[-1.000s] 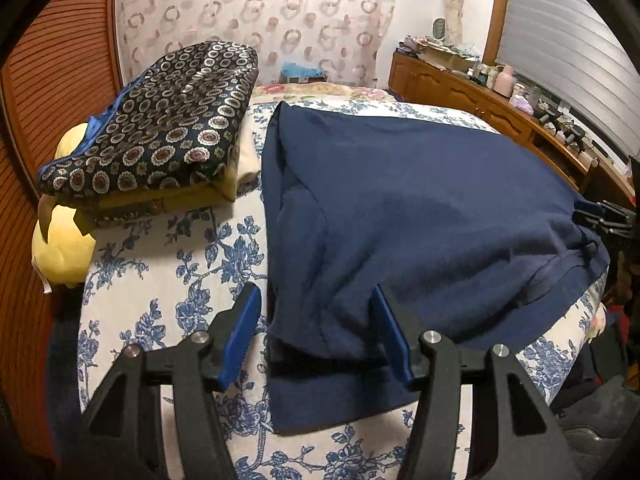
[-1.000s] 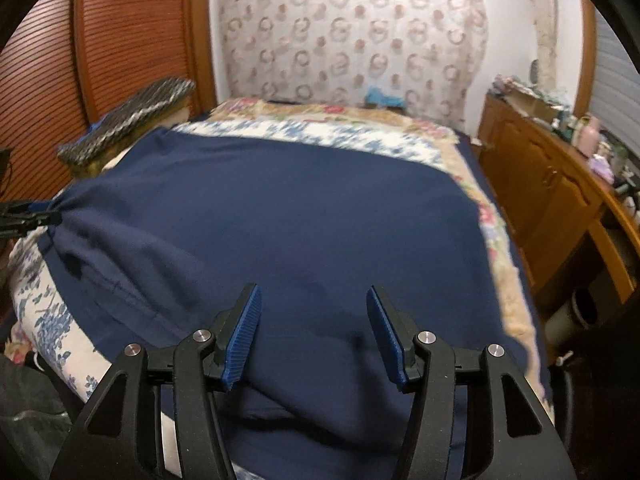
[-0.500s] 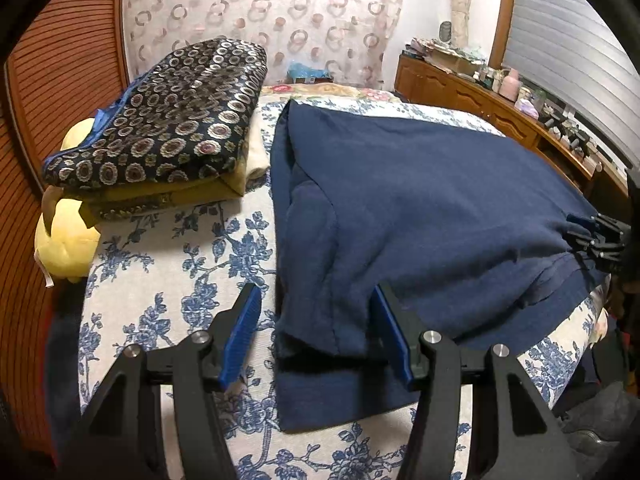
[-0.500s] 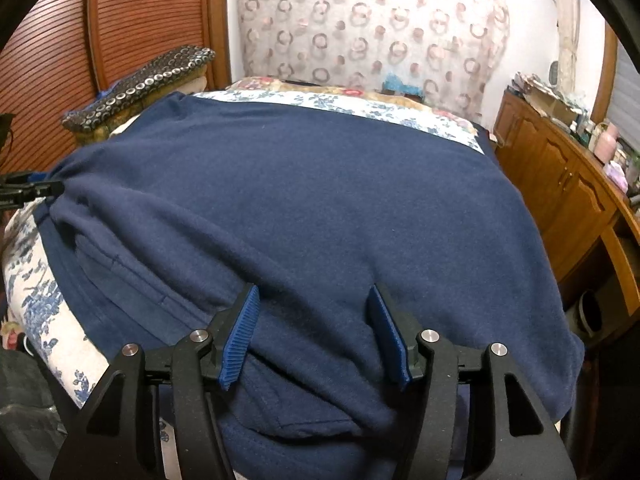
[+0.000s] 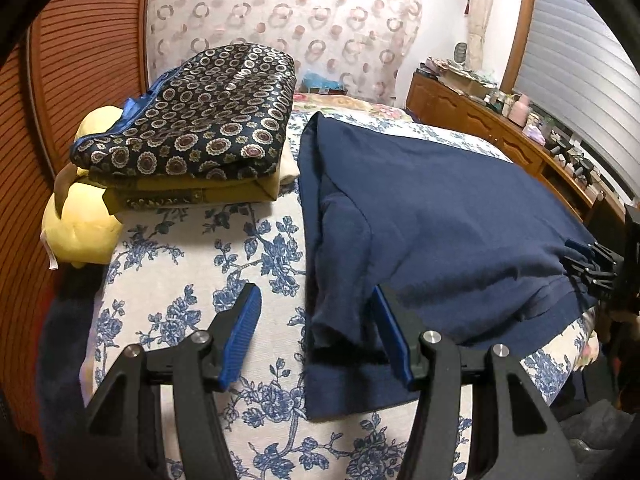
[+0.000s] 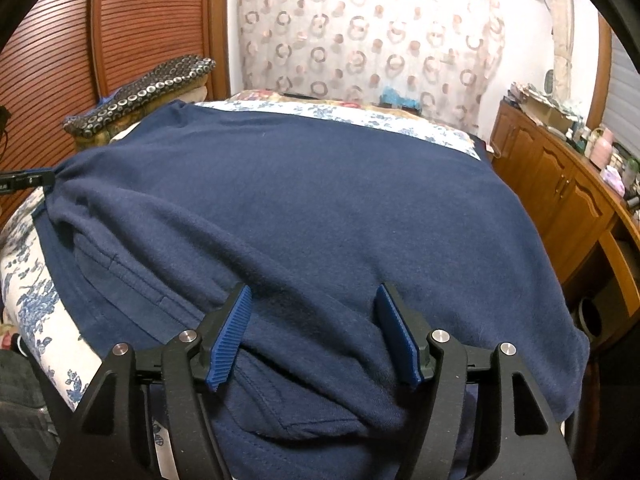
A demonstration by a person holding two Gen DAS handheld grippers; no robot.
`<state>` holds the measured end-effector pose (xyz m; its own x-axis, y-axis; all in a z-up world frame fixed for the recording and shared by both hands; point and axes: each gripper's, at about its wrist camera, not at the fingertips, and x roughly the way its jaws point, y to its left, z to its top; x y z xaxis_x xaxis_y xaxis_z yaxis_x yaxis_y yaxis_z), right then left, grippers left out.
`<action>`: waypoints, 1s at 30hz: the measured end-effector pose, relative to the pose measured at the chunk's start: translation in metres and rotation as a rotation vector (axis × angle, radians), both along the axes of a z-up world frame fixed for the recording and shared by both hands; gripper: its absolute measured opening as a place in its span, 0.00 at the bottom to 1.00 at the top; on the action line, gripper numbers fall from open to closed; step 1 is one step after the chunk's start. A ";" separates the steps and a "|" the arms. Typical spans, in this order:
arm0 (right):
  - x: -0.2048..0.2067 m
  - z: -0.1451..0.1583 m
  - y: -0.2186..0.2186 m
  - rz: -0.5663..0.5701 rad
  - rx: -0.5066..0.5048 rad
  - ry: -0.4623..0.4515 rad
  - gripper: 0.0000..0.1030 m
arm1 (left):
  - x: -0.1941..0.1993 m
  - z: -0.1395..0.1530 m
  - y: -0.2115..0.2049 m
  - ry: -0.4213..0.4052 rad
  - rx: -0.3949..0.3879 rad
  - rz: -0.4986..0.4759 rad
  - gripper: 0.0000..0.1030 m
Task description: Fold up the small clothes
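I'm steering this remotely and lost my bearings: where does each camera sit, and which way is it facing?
Left wrist: rides the left hand-held gripper, looking down across the bed's floral cover at the navy garment's left edge; its jaws stand apart, and the right hand-held gripper's tip shows at far right.
Right wrist: rides the right hand-held gripper, looking over the garment's near folded edge; its jaws have just been opening, with cloth between them.
Shared: the garment, the patterned folded pile, the curtain and the wooden cabinet.
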<state>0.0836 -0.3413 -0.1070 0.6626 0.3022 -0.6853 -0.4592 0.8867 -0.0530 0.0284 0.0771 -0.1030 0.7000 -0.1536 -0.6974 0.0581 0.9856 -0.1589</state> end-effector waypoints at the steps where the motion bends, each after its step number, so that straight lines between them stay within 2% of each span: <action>1: 0.000 0.000 0.000 0.000 0.000 0.000 0.64 | 0.000 -0.001 -0.002 0.003 0.001 -0.002 0.55; 4: -0.001 0.000 -0.001 0.001 0.001 -0.003 0.65 | -0.002 -0.003 -0.005 0.008 0.006 -0.014 0.54; 12: -0.001 0.000 -0.001 0.001 0.002 -0.004 0.65 | 0.000 -0.009 -0.014 0.031 0.016 -0.044 0.40; 23: -0.001 0.000 -0.001 0.001 0.002 -0.004 0.65 | 0.000 -0.016 -0.017 0.045 0.012 -0.057 0.38; 25: -0.001 0.000 -0.001 0.001 0.003 -0.005 0.65 | 0.002 -0.016 -0.016 0.042 0.006 -0.065 0.27; 26: -0.001 0.000 -0.001 0.001 0.003 -0.005 0.65 | 0.002 -0.016 -0.017 0.042 0.007 -0.071 0.25; 28: -0.001 0.000 -0.001 0.001 0.003 -0.004 0.65 | 0.002 -0.016 -0.019 0.045 0.001 -0.094 0.12; 30: -0.001 0.000 -0.001 0.001 0.003 -0.005 0.65 | 0.002 -0.013 -0.022 0.033 0.001 -0.104 0.06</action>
